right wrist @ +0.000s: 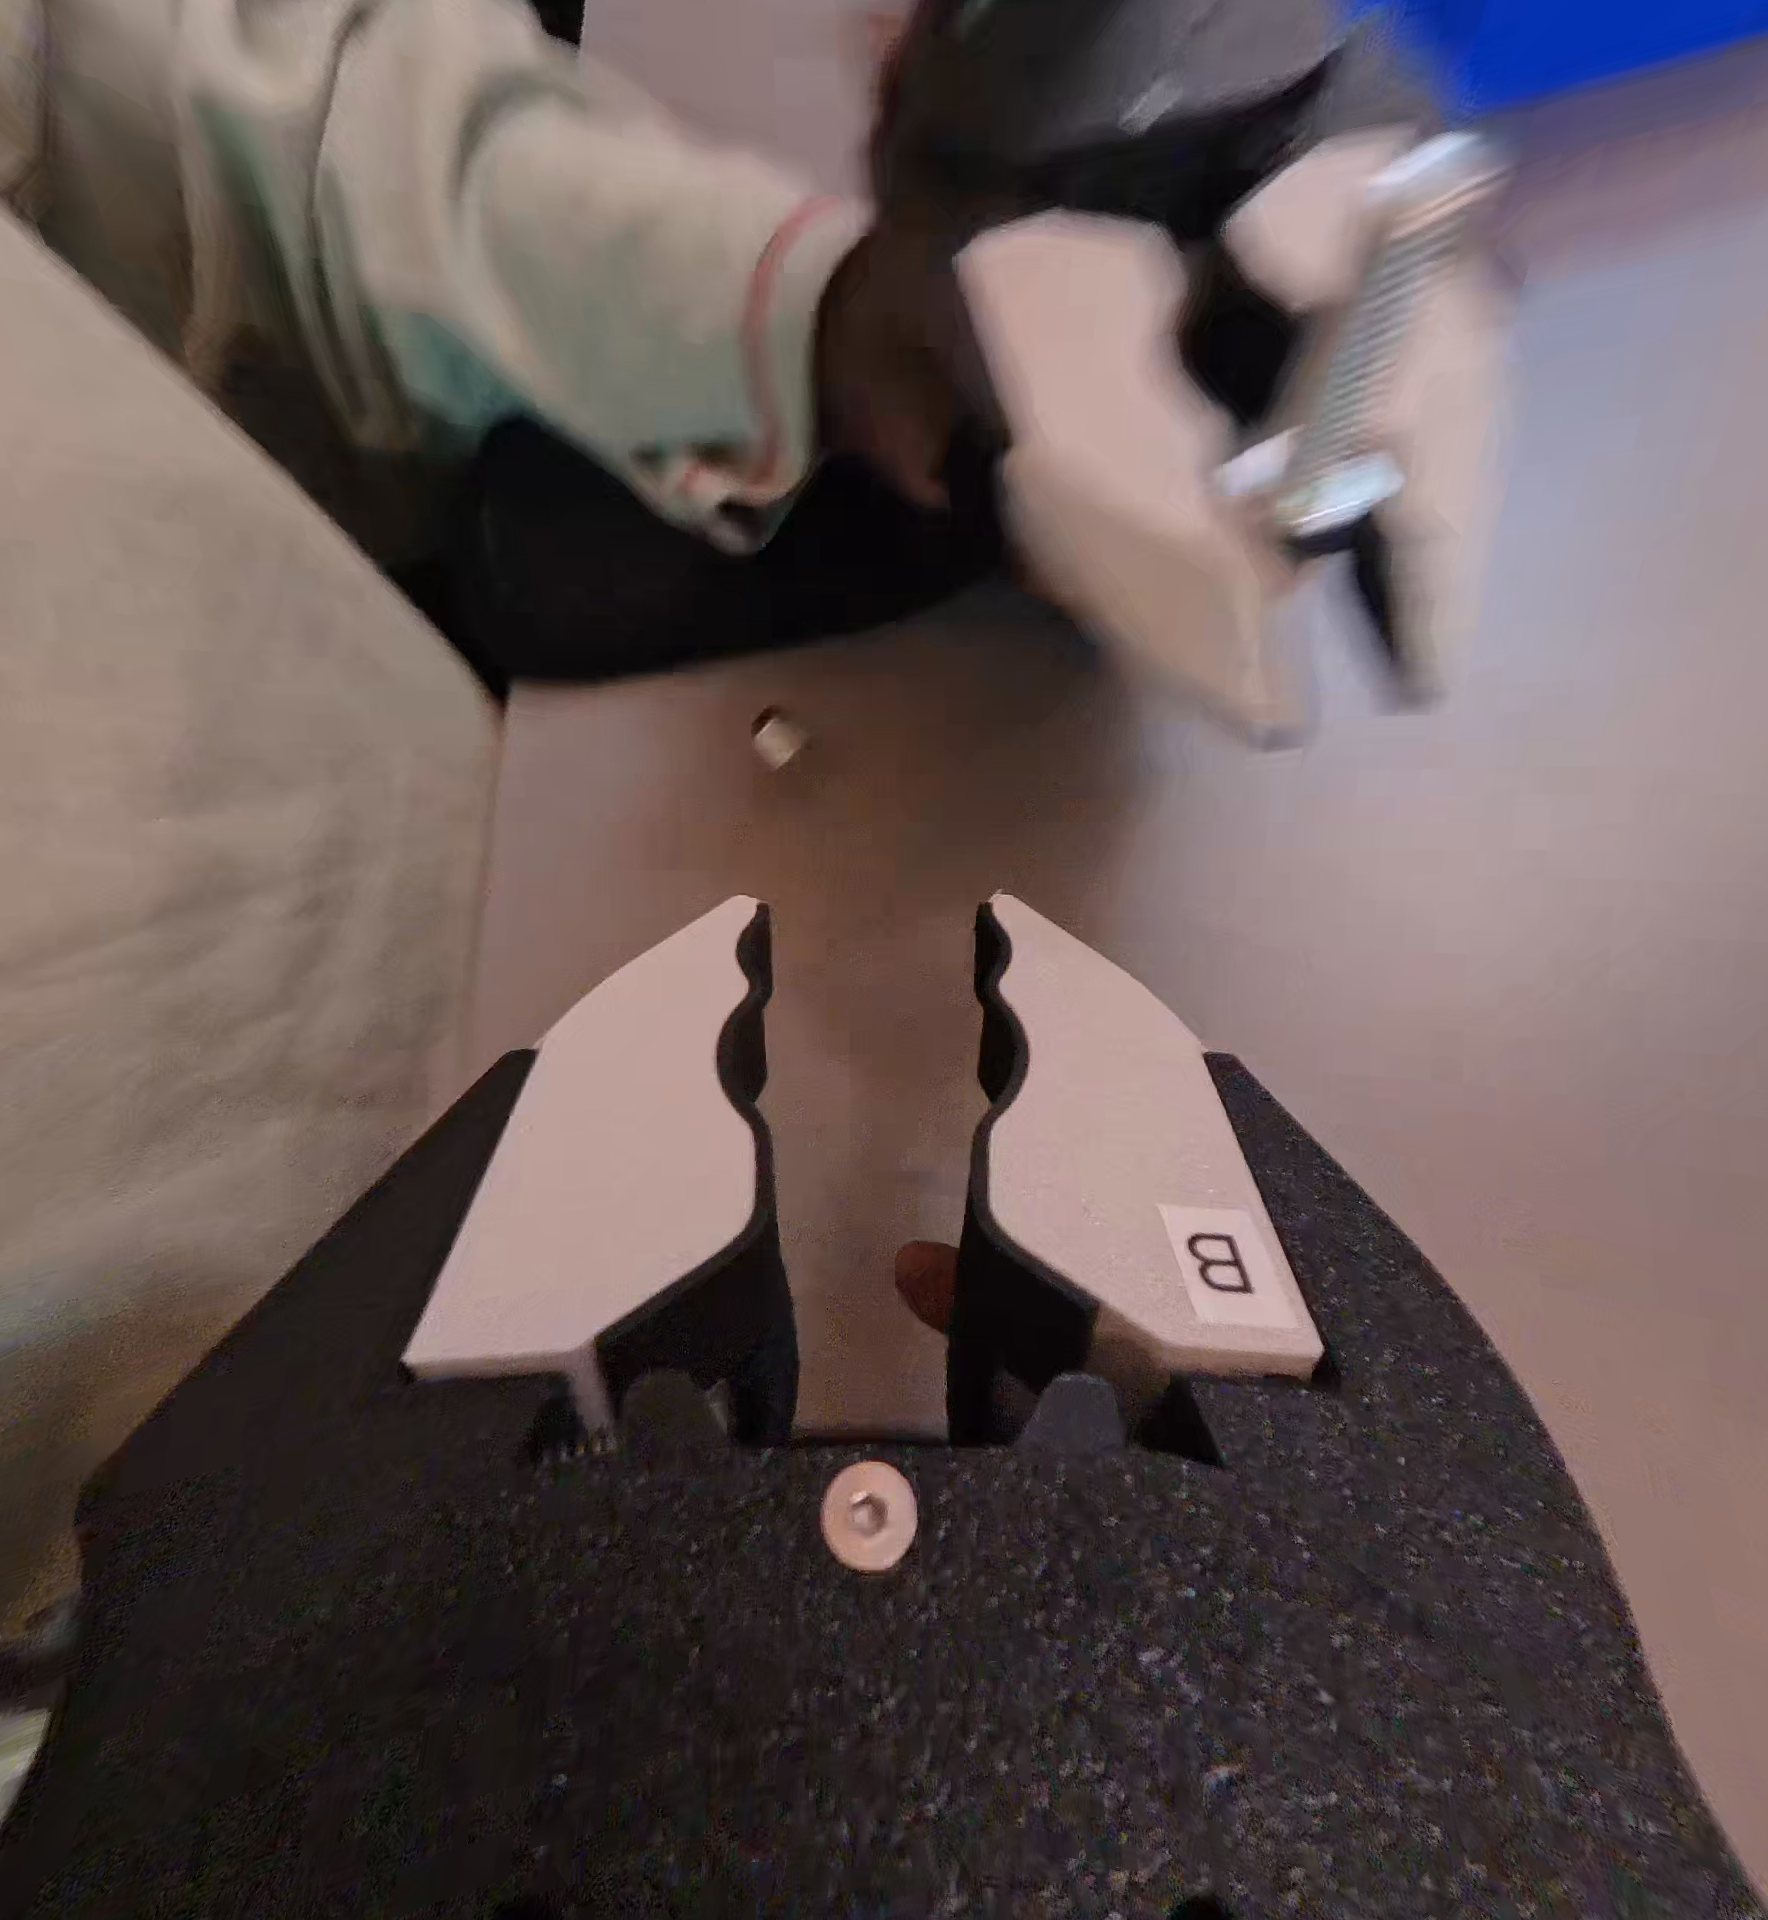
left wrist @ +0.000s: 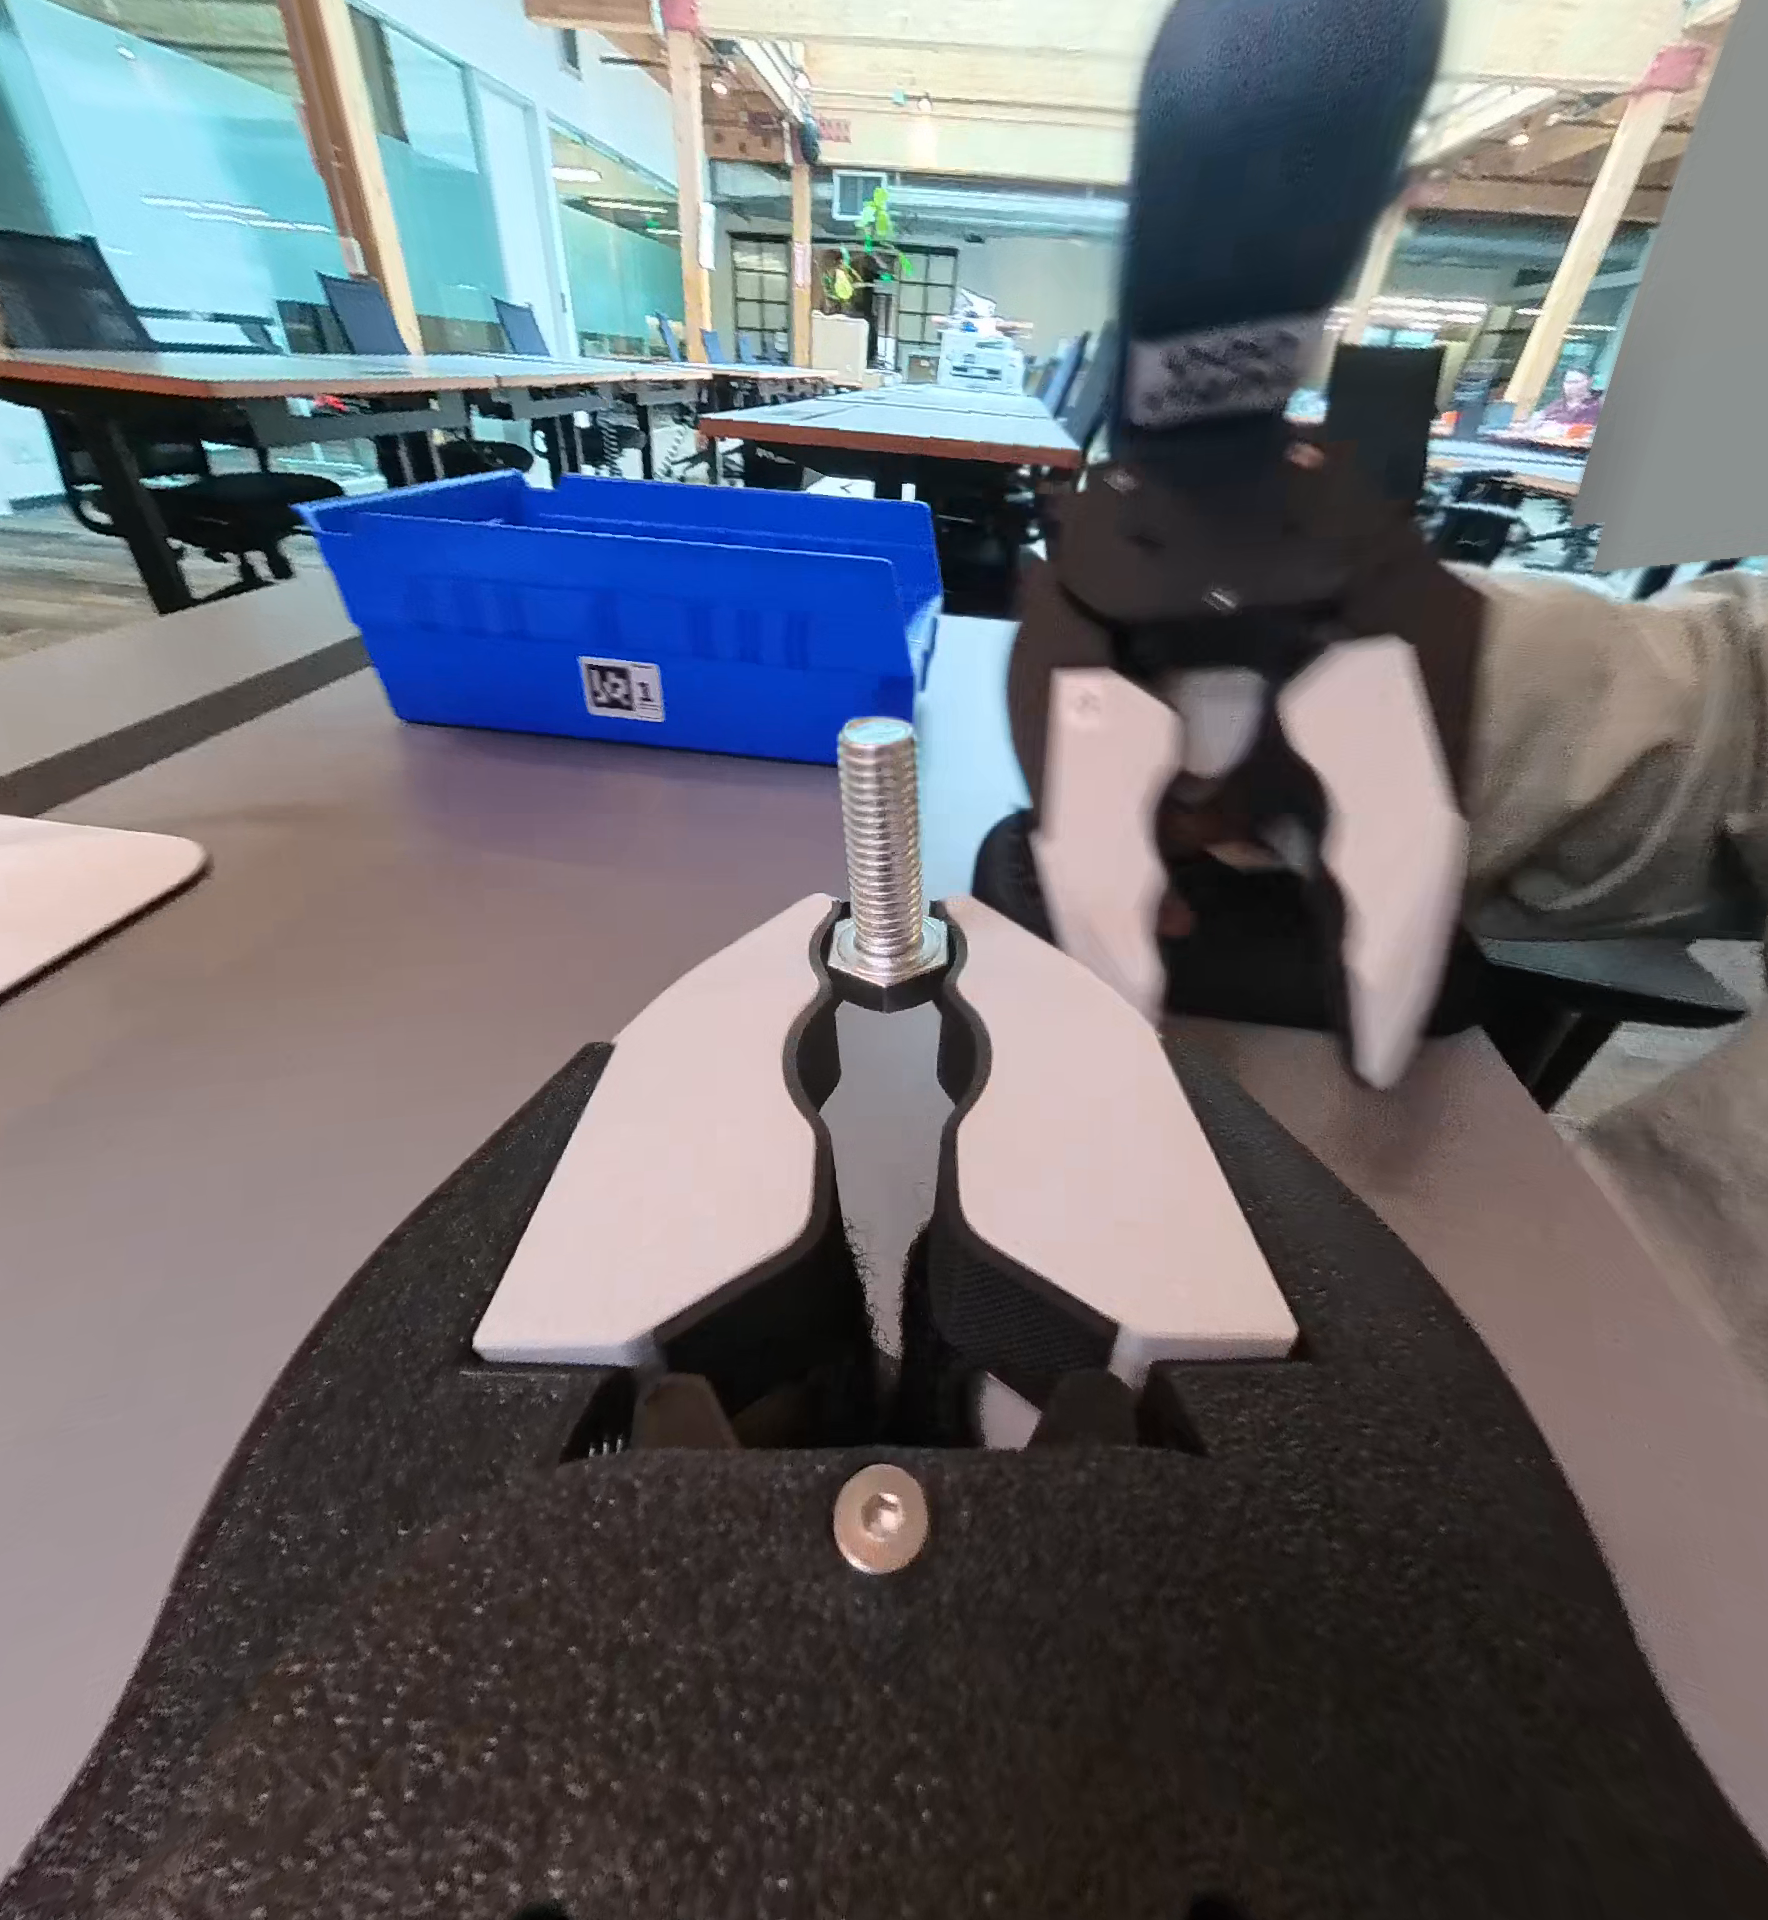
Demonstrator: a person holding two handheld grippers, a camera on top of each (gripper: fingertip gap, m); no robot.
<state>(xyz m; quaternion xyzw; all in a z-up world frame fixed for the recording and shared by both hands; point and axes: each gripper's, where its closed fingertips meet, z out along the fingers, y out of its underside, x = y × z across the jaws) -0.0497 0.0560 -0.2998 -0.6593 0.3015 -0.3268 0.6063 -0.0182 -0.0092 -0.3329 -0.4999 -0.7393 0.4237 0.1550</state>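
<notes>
My left gripper [left wrist: 882, 935] is shut on a silver hex bolt [left wrist: 880, 842]: the pads clamp its hex head and the threaded shank stands upright above the fingertips. It also shows blurred in the right wrist view [right wrist: 1347, 416], held in the left gripper. My right gripper [right wrist: 872, 914] is open with nothing between its pads, pointing down at the table. A small silver nut [right wrist: 778, 736] lies on the table [right wrist: 1275, 987] a little ahead of its fingertips. In the left wrist view the right gripper [left wrist: 1264, 997] hangs to the right of the bolt, fingers apart.
A blue plastic bin [left wrist: 631, 613] with a coded sticker stands behind the bolt. A pale mat [left wrist: 38, 904] lies at the left. A person's light sleeve [right wrist: 340, 260] and lap border the table edge. Desks and chairs fill the room behind.
</notes>
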